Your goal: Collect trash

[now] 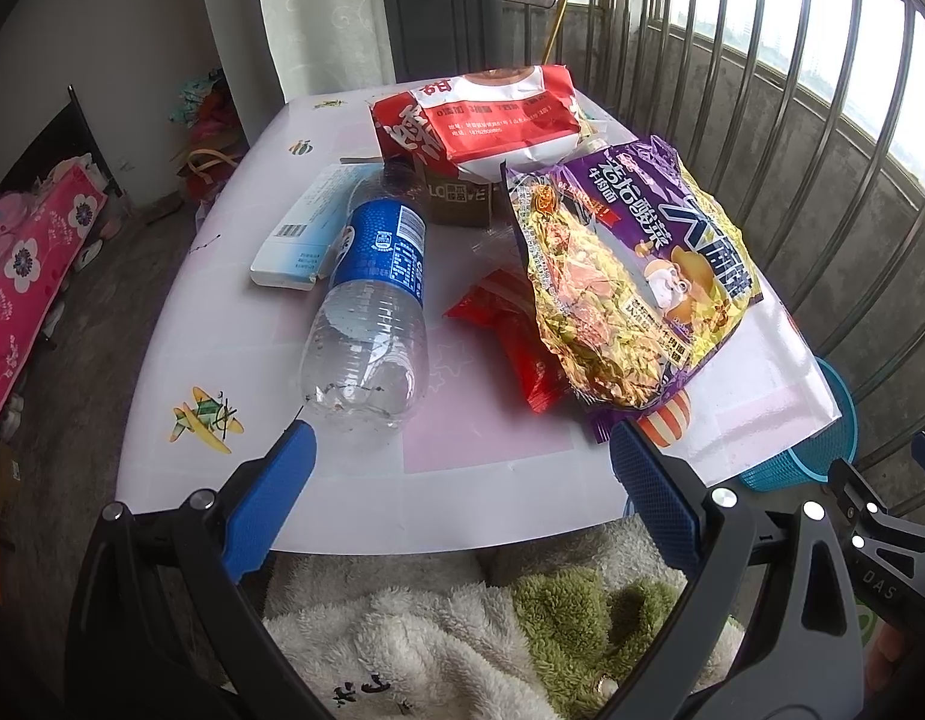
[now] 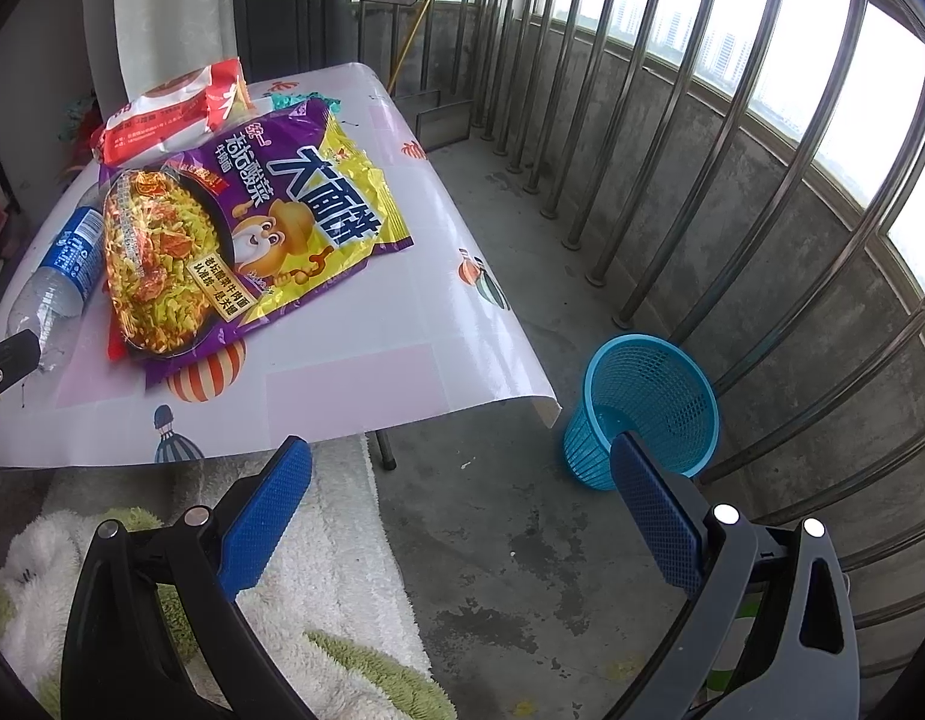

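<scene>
Trash lies on a white patterned table (image 1: 354, 492): an empty clear bottle with a blue label (image 1: 372, 294), a purple and yellow noodle bag (image 1: 630, 264), a small red wrapper (image 1: 510, 330), a red and white bag (image 1: 492, 114), a brown carton (image 1: 462, 198) and a white box (image 1: 306, 234). My left gripper (image 1: 459, 450) is open and empty at the table's near edge, just short of the bottle. My right gripper (image 2: 459, 468) is open and empty, off the table's near right corner. The noodle bag (image 2: 234, 228) and bottle (image 2: 60, 276) show in the right wrist view. A blue mesh basket (image 2: 642, 408) stands on the floor.
Metal window bars (image 2: 732, 150) and a concrete ledge run along the right. A white and green fluffy blanket (image 1: 438, 630) lies below the grippers. A pink flowered bed (image 1: 24, 276) is at the left. A dark cabinet (image 1: 444, 6) stands behind the table.
</scene>
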Available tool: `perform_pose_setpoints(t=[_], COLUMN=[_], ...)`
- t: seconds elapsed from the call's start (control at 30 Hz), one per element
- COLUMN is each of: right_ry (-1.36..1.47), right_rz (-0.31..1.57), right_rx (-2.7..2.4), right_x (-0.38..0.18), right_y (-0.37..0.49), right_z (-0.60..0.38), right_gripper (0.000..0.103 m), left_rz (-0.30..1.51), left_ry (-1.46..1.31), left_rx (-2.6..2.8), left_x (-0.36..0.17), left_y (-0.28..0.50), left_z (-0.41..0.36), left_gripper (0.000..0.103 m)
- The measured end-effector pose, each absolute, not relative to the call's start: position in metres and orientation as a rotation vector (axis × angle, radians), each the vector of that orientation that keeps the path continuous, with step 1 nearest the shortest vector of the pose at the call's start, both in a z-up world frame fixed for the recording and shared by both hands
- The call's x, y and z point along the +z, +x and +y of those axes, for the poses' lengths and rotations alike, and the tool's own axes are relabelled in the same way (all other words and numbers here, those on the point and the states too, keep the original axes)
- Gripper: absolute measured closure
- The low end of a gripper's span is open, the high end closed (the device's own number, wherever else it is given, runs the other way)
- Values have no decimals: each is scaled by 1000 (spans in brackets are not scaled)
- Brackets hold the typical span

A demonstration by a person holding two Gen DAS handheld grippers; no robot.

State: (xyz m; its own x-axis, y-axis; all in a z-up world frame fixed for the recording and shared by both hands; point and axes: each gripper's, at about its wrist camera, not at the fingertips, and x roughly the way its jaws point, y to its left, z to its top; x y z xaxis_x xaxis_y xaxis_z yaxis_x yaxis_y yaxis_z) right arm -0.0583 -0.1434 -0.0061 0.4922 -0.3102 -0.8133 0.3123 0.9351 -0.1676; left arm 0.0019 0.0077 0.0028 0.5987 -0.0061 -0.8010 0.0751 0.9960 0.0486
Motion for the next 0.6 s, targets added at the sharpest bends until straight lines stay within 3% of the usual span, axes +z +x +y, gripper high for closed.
perform_pose_setpoints(t=[0.6], right_ry=[3], right_rz=[987], right_rx=[-375], right_x=[-6], right_y=[-58], right_z=[-142], right_gripper=[6], left_rz=[923], left_ry=[84], left_rx=[-39], left_x=[4], left_y=[4], left_z=[9], left_gripper=[9])
